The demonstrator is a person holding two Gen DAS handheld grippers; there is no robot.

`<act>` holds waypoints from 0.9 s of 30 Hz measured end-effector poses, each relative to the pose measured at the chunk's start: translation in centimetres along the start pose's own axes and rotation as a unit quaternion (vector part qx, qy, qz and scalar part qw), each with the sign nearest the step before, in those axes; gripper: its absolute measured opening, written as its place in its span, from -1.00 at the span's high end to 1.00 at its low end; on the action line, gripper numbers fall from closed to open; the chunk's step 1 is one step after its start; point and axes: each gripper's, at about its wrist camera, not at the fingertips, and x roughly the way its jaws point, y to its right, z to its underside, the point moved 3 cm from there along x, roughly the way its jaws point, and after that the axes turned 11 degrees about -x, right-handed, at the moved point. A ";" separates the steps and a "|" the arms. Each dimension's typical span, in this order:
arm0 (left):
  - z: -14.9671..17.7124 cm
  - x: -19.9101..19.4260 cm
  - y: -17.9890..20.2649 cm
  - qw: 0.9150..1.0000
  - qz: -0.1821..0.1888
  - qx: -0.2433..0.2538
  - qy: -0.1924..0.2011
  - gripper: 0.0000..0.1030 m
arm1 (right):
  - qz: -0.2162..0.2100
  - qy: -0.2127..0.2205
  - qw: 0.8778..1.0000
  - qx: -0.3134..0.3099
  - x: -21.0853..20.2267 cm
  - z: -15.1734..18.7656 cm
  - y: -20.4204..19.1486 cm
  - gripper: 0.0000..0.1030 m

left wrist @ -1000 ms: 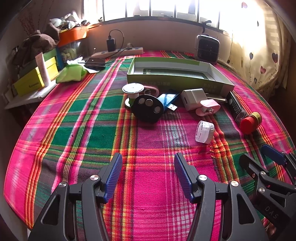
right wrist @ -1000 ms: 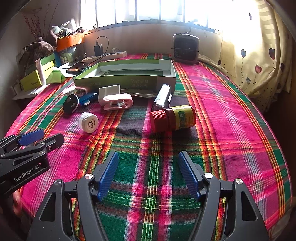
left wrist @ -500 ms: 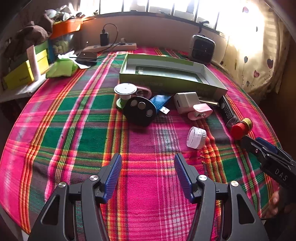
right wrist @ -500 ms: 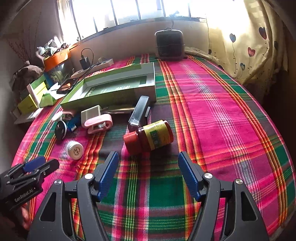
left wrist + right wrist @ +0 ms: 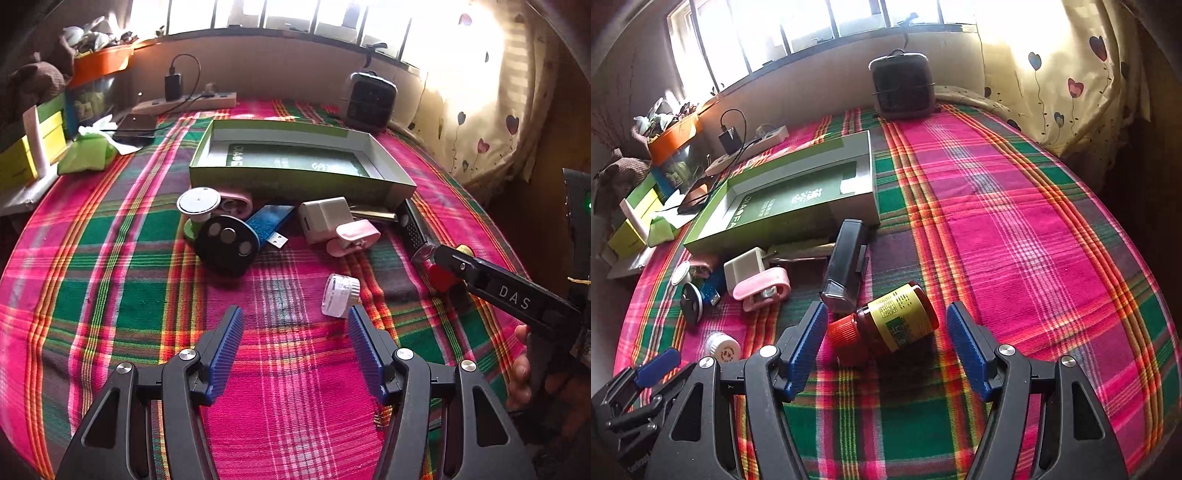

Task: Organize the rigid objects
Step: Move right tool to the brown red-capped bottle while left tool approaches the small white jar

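An amber bottle (image 5: 899, 323) with a red cap and yellow label lies on its side on the plaid cloth. My right gripper (image 5: 886, 319) is open, its blue fingers straddling the bottle without touching it. My left gripper (image 5: 293, 323) is open over bare cloth, with a small white jar (image 5: 340, 295) just beyond its right finger. Behind lie a black stapler (image 5: 846, 269), a pink clip (image 5: 762, 288), a white charger (image 5: 323, 218), a blue USB stick (image 5: 269, 225), a black disc (image 5: 225, 245) and an open green box (image 5: 299, 166). The right gripper (image 5: 448, 258) hides most of the bottle in the left wrist view.
A black speaker (image 5: 903, 85) stands at the back by the window. A power strip (image 5: 184, 103), a phone (image 5: 135, 125), a green pouch (image 5: 86, 153) and yellow boxes (image 5: 33, 155) crowd the back left. A curtain (image 5: 1060, 74) hangs at the right. A hand (image 5: 524, 369) holds the right gripper.
My right gripper has moved forward and down so that its fingers now flank the amber bottle. My left gripper has shifted slightly toward the white jar.
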 end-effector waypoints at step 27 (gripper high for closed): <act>-0.2 2.3 1.5 0.999 0.015 0.009 -0.036 -0.12 | -0.020 0.003 0.998 0.054 -0.6 1.3 2.4 -0.31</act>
